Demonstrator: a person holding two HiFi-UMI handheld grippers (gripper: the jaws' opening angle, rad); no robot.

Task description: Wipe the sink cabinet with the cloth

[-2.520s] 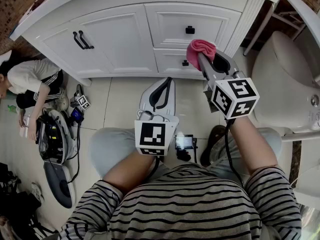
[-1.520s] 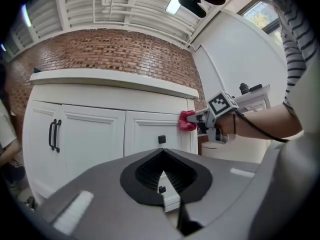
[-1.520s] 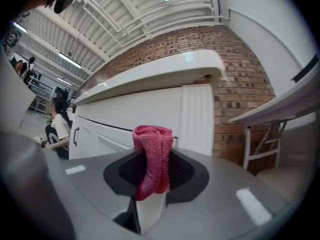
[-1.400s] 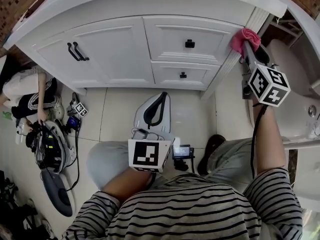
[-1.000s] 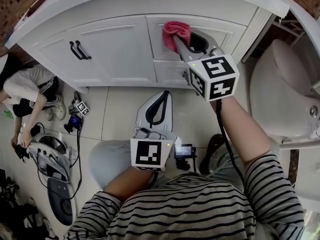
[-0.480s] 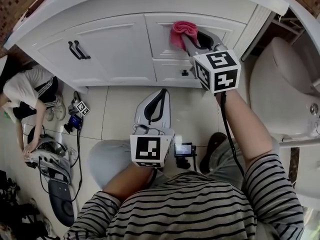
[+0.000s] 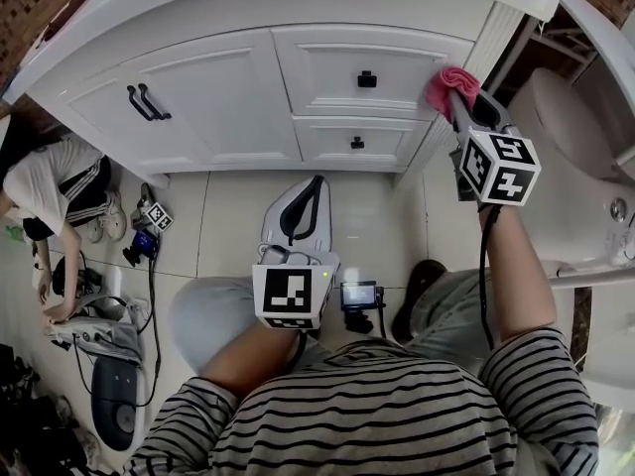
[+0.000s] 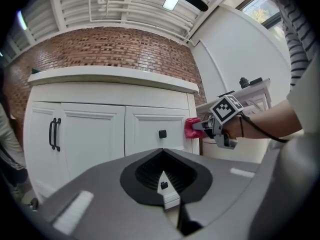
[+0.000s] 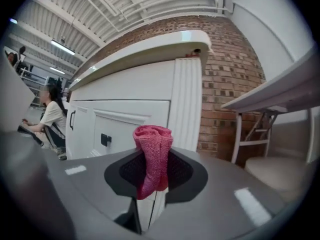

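Sink cabinet [image 7: 228, 77]: white and panelled, it spans the top of your head view, with doors at the left and two stacked drawers at the right.
Bystander [image 7: 50, 177]: a person in a white top crouches on the tiled floor off the cabinet's left end, among dark gear and cables.
Left gripper [image 7: 310, 181]: you hold it low over your left knee, nose aimed at the cabinet and well apart from it. Its jaws meet at the tips with nothing between them.
Right gripper [image 7: 461, 107]: your right arm is stretched up and out, carrying it to the cabinet's right edge. Its jaws are clamped on the cloth.
Cloth [image 7: 448, 85]: pink and bunched, it stands up out of the right gripper's jaws and spills past their tips. It sits against the fluted corner post [image 7: 474, 58], level with the upper drawer and just right of it.
Door handles [image 7: 144, 102]: two black bars side by side where the doors meet.
Drawer knobs [image 7: 367, 78]: small and black, one per drawer, to the left of the cloth.
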